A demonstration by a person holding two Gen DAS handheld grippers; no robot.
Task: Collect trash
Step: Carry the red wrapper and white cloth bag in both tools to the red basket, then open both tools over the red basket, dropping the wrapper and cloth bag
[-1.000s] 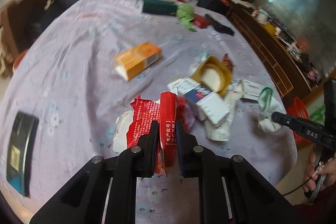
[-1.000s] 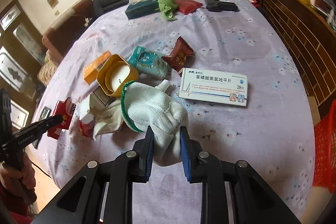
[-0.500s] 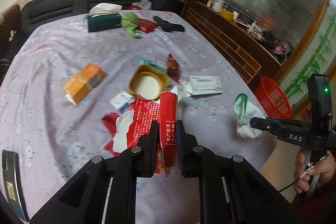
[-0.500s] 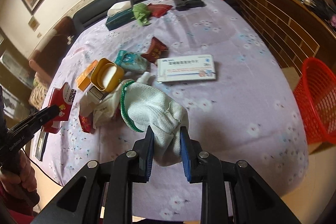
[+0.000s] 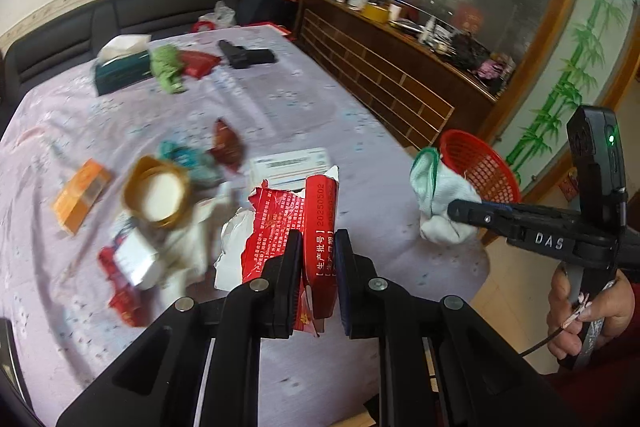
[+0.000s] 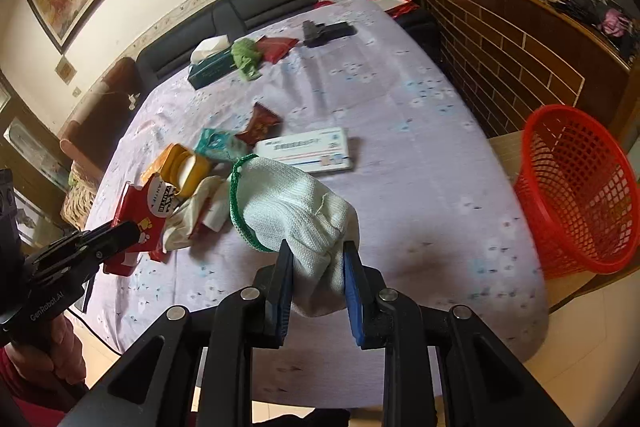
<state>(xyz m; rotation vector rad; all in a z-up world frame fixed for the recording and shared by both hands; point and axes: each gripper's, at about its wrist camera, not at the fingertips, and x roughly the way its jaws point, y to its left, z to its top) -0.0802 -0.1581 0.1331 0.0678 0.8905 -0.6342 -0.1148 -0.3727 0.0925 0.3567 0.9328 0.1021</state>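
Both tongs have swung rightward, bringing the red basket [image 6: 576,187] closer. Left tongs [image 5: 318,259] grip a torn red carton [image 5: 320,227], lifted clear of the counter [image 5: 280,95]. Right tongs [image 6: 316,267] clamp a white knit glove [image 6: 292,207] with green cuff, near the basket. Leftover litter on the counter blurs; the yellow tin [image 5: 156,191] stays legible.
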